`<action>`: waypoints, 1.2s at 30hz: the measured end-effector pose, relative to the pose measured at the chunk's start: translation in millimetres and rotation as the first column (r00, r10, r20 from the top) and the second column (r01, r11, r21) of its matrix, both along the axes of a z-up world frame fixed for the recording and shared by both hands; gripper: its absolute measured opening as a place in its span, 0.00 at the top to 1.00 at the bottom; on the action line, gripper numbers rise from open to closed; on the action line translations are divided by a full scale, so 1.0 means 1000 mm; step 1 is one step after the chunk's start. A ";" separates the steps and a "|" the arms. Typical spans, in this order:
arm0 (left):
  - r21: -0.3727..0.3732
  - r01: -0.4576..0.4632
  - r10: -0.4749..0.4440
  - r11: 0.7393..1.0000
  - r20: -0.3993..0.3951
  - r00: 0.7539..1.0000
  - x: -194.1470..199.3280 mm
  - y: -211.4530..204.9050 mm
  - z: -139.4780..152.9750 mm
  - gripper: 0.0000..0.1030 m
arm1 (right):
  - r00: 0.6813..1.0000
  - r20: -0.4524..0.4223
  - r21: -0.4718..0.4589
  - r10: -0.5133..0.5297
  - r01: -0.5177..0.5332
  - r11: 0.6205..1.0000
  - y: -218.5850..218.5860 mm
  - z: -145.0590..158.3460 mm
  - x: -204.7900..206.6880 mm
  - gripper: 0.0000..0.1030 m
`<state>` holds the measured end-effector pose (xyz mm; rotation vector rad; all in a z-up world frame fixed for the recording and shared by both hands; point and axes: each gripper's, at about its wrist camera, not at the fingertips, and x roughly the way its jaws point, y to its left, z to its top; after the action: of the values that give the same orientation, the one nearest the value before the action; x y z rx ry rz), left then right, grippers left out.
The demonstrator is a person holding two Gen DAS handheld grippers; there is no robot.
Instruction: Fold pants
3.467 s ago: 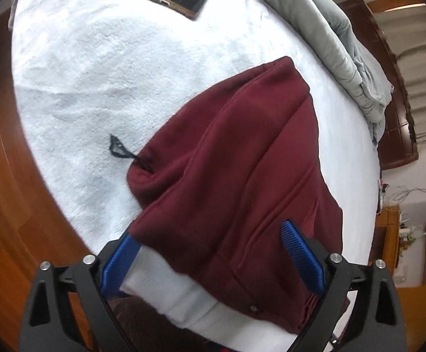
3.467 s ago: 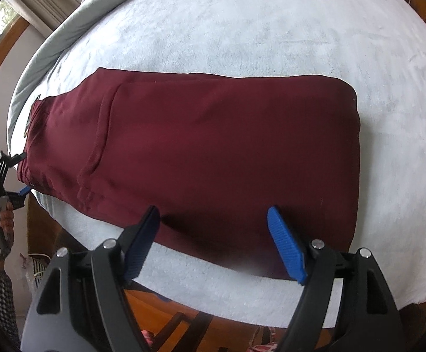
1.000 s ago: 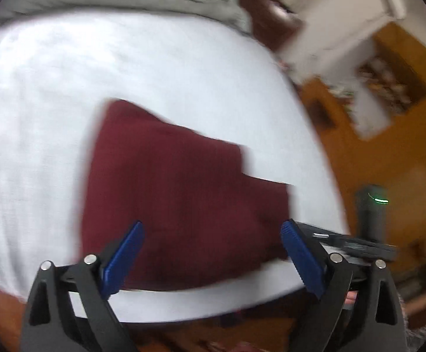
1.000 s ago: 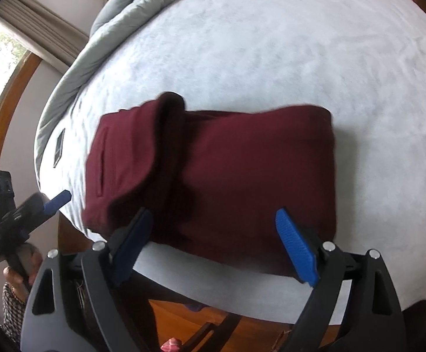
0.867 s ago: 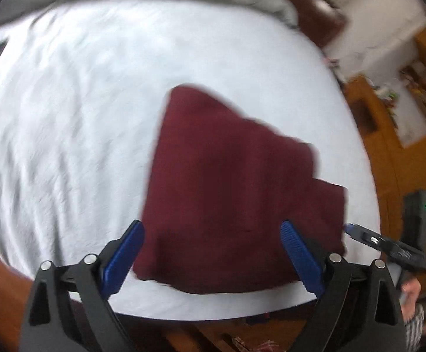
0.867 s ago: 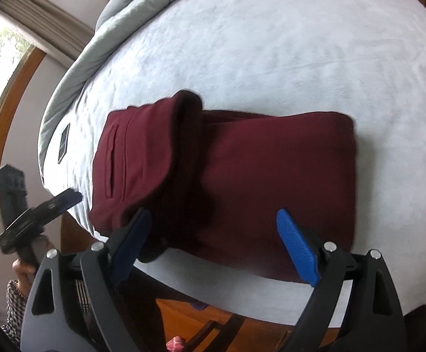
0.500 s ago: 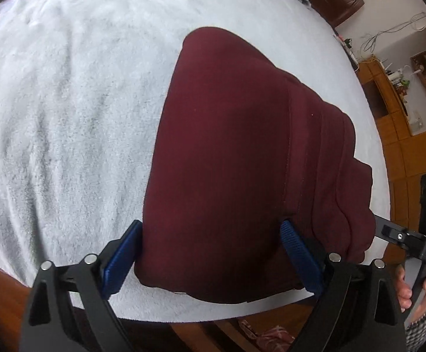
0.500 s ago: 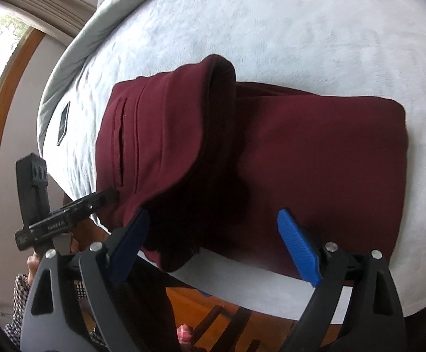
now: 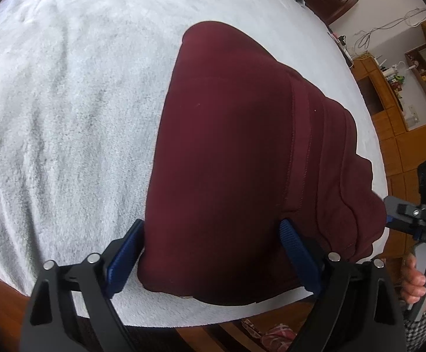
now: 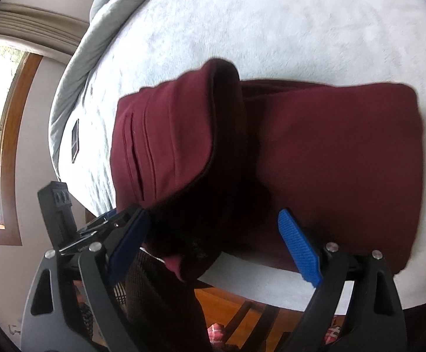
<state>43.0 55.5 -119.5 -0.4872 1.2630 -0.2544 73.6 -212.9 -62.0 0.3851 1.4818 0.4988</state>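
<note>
While the maroon pants (image 9: 242, 152) lie folded near the front edge of the bed, on the white fleece blanket (image 9: 66, 102), the left gripper (image 9: 213, 252) stands wide, its blue pads flanking the near end of the stack; whether either pad touches cloth cannot be told, and nothing is pinched. Right gripper (image 10: 213, 243) is likewise spread wide, holding nothing, over the same bundle seen from the other side. In the right wrist view the upper flap, at 10 o'clock from centre, sits raised with a dark gap beneath, and a corner of cloth hangs off the mattress edge at 6 o'clock. Judgement: the fold is laid but not settled. To finish well, press the raised flap flat, tuck the dangling corner back onto the bed, and square the stepped layer edges showing at 3 o'clock in the left wrist view. Room: broad bare blanket from 9 to 12 o'clock in the left view, ample for sliding the bundle inward. A phone (image 10: 75, 140) lies at 9 o'clock near the grey duvet (image 10: 95, 29), well apart. The two grippers work close together; mind a clash.
</note>
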 end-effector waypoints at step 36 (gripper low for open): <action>-0.101 -0.056 0.055 0.993 -0.013 0.998 0.020 -0.011 0.027 0.10 | 0.992 0.127 0.184 0.011 -0.035 0.982 -0.022 0.035 -0.001 0.81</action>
<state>63.1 44.8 -92.3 -0.6106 1.2485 -0.2708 72.5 -234.4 -27.5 0.4749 1.3237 0.6711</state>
